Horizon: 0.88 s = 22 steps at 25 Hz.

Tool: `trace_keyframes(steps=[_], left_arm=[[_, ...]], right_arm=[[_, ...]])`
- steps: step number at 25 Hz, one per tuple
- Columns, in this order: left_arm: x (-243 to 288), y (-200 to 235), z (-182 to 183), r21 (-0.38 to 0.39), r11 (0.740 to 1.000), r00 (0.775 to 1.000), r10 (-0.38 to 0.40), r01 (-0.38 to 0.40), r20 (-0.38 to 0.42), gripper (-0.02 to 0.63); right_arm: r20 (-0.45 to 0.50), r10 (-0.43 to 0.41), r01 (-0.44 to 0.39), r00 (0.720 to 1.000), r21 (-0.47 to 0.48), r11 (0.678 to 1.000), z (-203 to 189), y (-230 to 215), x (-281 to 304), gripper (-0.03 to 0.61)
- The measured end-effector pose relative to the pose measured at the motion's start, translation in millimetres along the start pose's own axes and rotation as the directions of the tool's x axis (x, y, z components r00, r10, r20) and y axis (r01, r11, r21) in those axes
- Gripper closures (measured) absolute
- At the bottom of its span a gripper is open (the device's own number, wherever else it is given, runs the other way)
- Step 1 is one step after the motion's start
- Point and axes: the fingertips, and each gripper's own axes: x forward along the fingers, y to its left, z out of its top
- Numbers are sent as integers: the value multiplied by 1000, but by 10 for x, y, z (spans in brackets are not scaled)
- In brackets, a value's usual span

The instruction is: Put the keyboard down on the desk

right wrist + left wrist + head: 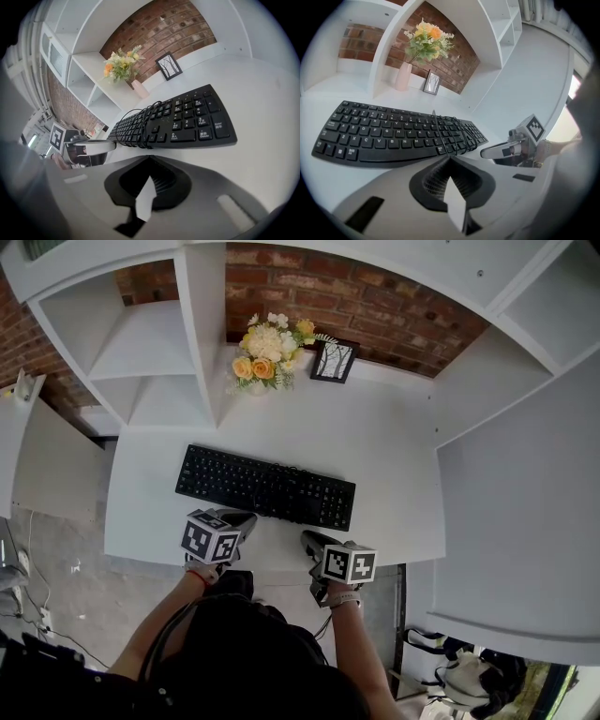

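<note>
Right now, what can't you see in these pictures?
Head view: flowers mostly hide the vase; keyboard letters are too small to read.
Left gripper view: the frame's drawing is too small.
Every view: the cable's plug is lost in its coil.

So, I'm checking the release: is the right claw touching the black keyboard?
Apart. The head view shows a strip of white desk between the shut right claw and the flat black keyboard's front edge.
</note>
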Motion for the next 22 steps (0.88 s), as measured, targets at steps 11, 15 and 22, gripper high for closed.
trace_keyframes(steps=[11,15,22], left_arm=[[-303,-91,241,16,999,980,40,-44,193,623],[-498,-73,339,38,995,956,80,-95,282,623],[-912,-39,489,53,978,886,160,-203,435,623]], right_arm=[[259,59,5,964,-241,971,388,320,-340,577],[347,70,48,935,-321,946,514,436,-503,577],[468,87,120,879,-394,911,673,524,-873,577]])
